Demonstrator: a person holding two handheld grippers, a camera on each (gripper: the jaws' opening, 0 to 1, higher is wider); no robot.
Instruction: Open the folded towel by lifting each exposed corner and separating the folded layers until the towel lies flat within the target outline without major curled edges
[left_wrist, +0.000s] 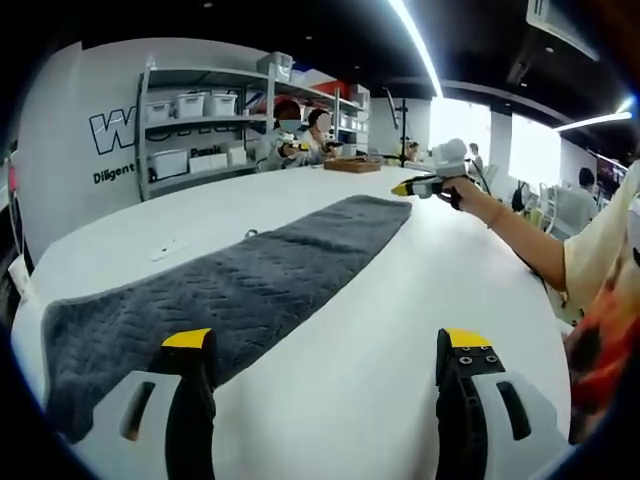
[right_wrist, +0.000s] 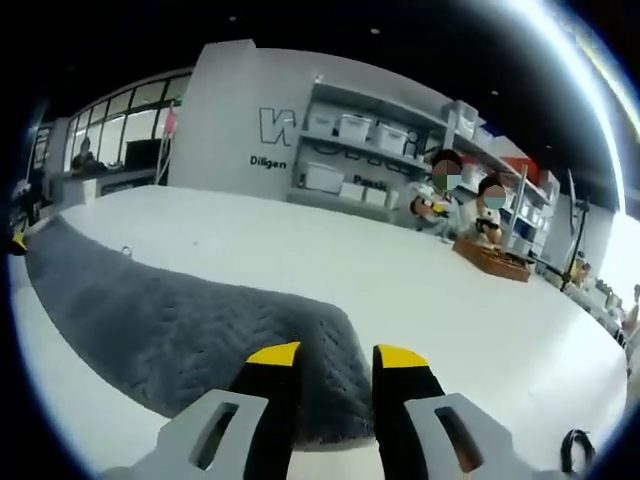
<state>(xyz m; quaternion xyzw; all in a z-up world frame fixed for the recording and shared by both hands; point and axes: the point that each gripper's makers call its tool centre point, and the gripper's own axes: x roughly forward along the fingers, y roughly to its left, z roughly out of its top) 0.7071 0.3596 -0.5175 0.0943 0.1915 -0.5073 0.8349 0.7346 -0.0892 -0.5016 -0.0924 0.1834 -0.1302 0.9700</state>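
You have a broad white table (left_wrist: 400, 330) with a smooth, glossy top under everything. Directly on it lies the grey towel (left_wrist: 240, 290), a long textured strip stretched out across the surface, one end near your left gripper's camera and the other running away toward the far side. At the table's far edge sits a low wooden tray (right_wrist: 490, 258), well apart from the towel.

Towel (left_wrist: 240, 290) lies on table (left_wrist: 400, 330), shelves (left_wrist: 200, 130) behind
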